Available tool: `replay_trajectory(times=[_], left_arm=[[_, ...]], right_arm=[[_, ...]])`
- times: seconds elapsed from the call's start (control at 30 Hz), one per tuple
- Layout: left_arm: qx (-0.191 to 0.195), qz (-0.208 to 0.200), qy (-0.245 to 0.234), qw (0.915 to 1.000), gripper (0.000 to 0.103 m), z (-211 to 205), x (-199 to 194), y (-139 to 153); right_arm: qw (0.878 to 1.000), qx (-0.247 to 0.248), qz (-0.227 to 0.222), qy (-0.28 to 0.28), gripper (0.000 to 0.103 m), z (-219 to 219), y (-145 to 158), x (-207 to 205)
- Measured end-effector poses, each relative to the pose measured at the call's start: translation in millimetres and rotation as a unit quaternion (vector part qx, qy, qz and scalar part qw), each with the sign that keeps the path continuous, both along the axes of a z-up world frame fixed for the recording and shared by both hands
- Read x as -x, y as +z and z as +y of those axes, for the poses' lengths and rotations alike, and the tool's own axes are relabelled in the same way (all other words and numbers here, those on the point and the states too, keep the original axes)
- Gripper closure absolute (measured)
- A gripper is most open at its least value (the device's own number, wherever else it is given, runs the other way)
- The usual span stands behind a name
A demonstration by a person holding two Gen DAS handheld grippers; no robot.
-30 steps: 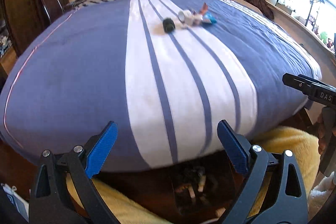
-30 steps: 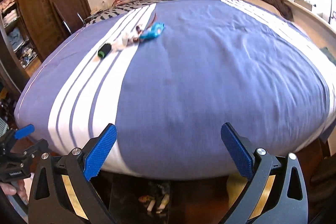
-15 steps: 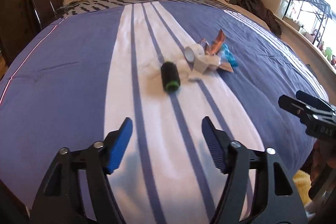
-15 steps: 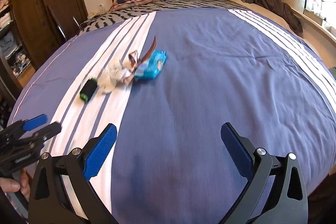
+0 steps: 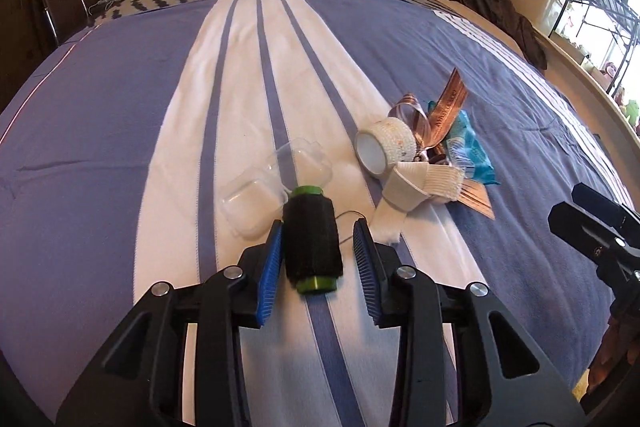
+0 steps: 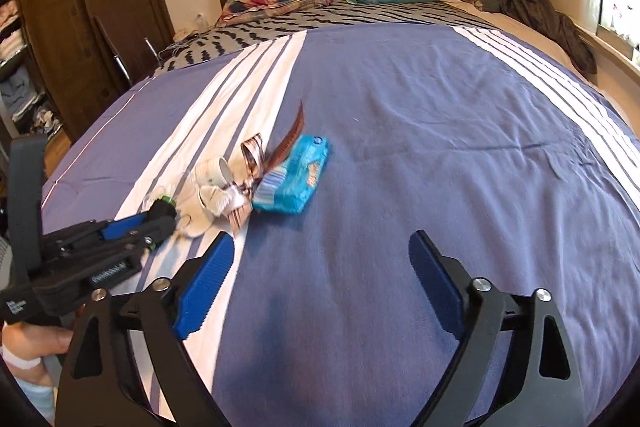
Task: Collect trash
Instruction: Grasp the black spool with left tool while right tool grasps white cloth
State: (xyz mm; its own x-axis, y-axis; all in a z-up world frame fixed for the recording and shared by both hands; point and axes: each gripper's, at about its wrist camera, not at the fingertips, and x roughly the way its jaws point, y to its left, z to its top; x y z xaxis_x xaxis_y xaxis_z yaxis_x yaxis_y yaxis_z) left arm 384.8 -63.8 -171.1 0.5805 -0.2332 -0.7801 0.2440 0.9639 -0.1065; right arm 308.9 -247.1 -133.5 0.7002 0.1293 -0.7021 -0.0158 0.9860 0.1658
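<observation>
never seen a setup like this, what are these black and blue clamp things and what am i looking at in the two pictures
They are hand-held grippers, one in each of a person's hands, each with a camera looking along its jaws. The left gripper has its jaws around a black thread spool on the striped bedspread, not yet closed on it. The right gripper hovers open and empty. Beside the spool lie a clear plastic case, a white tape roll, brown ribbon and a blue wipes packet.
</observation>
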Motion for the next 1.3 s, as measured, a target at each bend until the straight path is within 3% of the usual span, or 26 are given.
replay_trajectory(times=[0.1,0.17,0.3,0.5,0.6,0.83,0.93,1.0,1.03,1.3], left_arm=[[-0.001,0.001,-0.003,1.0,0.079,3.3,-2.7,-3.8],[0.004,0.001,-0.005,1.0,0.079,9.2,-1.1,-2.3],[-0.01,-0.009,-0.004,0.9999,0.079,20.9,12.5,1.3],[-0.018,-0.017,0.012,0.9996,0.079,52.5,32.2,4.5],[-0.02,-0.018,0.018,0.9995,0.079,62.9,35.6,5.5],[-0.018,-0.021,0.018,0.9995,0.079,72.8,38.3,8.2],[-0.016,-0.02,0.02,0.9995,0.079,74.9,40.3,7.4],[-0.016,-0.019,0.019,0.9995,0.079,74.0,41.8,8.0],[-0.017,-0.019,0.017,0.9995,0.079,73.4,44.1,8.2],[-0.016,-0.028,0.002,0.9995,0.079,66.3,77.0,14.5]], right_arm=[[1.0,-0.003,-0.001,0.014,0.024,9.3,0.3,-10.5],[1.0,-0.002,-0.002,0.023,0.028,17.0,0.9,-15.7],[0.999,0.007,-0.003,0.048,0.047,39.7,1.8,-27.0],[0.995,-0.005,-0.004,0.096,0.059,77.8,-0.6,-34.9],[0.994,-0.002,0.014,0.109,0.062,95.3,-9.4,-40.2],[0.995,0.008,0.067,0.068,0.06,97.8,-32.8,-62.2],[0.996,0.014,0.066,0.066,0.063,99.9,-33.4,-67.2],[0.996,0.021,0.064,0.065,0.079,99.9,-32.5,-66.0],[0.996,0.024,0.062,0.067,0.081,100.0,-31.6,-63.9],[0.994,0.014,0.047,0.101,0.082,96.3,-22.7,-20.8]])
